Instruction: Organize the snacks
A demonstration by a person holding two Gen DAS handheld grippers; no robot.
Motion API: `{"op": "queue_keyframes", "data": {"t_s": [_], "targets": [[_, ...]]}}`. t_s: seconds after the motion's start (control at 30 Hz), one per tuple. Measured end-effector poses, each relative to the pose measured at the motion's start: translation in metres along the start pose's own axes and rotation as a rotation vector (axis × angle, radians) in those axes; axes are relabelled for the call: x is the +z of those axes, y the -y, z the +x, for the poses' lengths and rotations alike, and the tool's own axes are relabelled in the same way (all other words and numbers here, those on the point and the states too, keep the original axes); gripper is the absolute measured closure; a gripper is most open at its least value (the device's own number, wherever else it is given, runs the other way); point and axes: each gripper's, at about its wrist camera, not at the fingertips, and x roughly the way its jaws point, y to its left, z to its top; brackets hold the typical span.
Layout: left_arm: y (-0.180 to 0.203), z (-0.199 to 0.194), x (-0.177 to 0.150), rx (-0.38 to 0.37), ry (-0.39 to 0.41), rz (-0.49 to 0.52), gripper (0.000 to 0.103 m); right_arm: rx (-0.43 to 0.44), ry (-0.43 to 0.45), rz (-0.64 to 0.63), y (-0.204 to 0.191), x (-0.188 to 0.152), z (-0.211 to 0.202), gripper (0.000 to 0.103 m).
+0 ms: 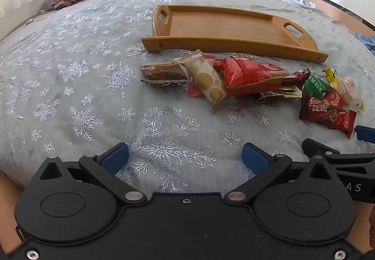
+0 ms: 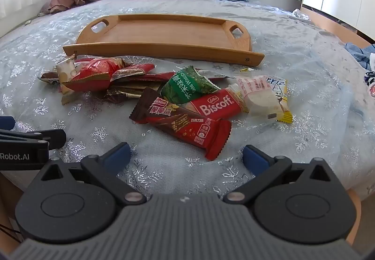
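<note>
- Snacks lie in a loose pile on the snowflake bedspread (image 2: 316, 86), mid-frame in both views, just in front of the wooden tray (image 2: 164, 32), which holds none of them.
- Left gripper (image 1: 186, 159), bottom centre of its own view, hangs over bare bedspread with its blue pads (image 1: 116, 158) wide apart, nothing between them.
- Spotted packet (image 1: 207, 79) and big red packet (image 1: 246, 74) sit centre frame there.
- Right gripper (image 2: 186, 159), its pads likewise spread and empty, faces the chocolate wafer bar (image 2: 185, 124); the Biscoff packet (image 2: 216, 106) and green packet (image 2: 187, 87) lie just behind it.
</note>
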Motion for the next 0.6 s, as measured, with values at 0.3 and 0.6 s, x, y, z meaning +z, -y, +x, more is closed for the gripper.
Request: {"op": "queue_keyframes", "data": {"t_s": [0.3, 0.6], "targets": [[0.0011, 0.0001, -0.0015, -0.007, 0.013, -0.006, 0.000, -0.004, 0.003, -0.006, -0.0006, -0.0003, 0.0004, 0.000], [0.0012, -0.0012, -0.0034, -0.004, 0.022, 0.000, 0.000, -0.004, 0.007, -0.007, -0.0004, -0.0008, 0.0000, 0.000]]}}
